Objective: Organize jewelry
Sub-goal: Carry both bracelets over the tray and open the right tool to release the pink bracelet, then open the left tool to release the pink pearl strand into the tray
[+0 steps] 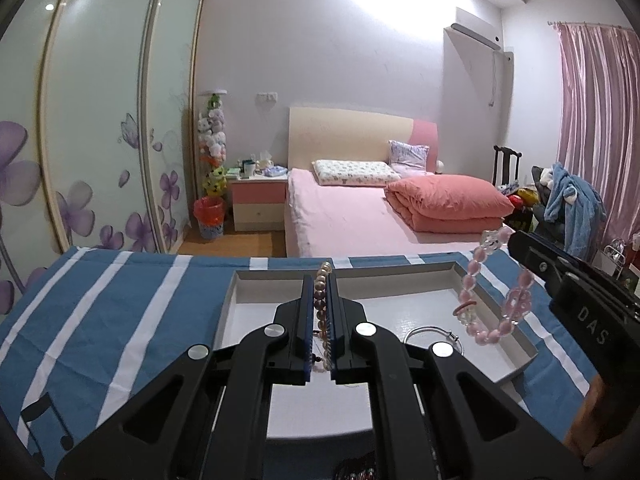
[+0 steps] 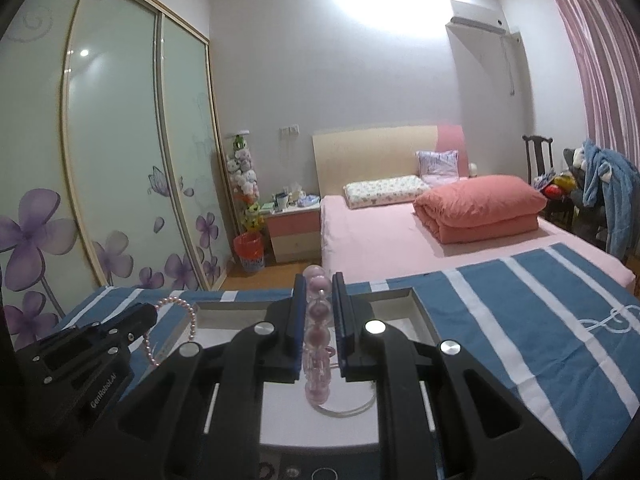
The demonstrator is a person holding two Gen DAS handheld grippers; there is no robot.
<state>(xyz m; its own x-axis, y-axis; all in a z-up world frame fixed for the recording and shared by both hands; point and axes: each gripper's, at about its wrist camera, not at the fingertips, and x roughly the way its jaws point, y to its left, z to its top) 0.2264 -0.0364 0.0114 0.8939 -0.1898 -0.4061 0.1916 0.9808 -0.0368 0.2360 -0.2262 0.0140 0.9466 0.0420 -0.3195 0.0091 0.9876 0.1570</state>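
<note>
The left gripper point(image 1: 320, 280) is clamped narrowly on a pearl bracelet point(image 1: 322, 304), whose small pinkish-cream beads run up between the blue pads and poke out past the fingertips; seen from the right wrist view, the same pearl bracelet point(image 2: 188, 320) loops out ahead of that gripper's tip and hangs down below it. The right gripper point(image 2: 319, 284) is closed on a pink bead bracelet point(image 2: 318, 336), with larger translucent pink beads stacked in a line between its pads and the top bead standing just above the fingertips. In the left wrist view that pink bead bracelet point(image 1: 496, 292) dangles in an open loop from the right gripper point(image 1: 514, 240), which comes in from the right side. Below and just ahead of both grippers lies a shallow white tray point(image 1: 400, 270) with a low grey rim, resting on a bench covered by a blue cloth with white stripes point(image 1: 120, 312). Inside the tray, just right of the left gripper and under the hanging pink loop, lies a thin silver bangle point(image 1: 434, 334). Beyond the bench stands a bed point(image 1: 352, 224) with pink sheets.
</note>
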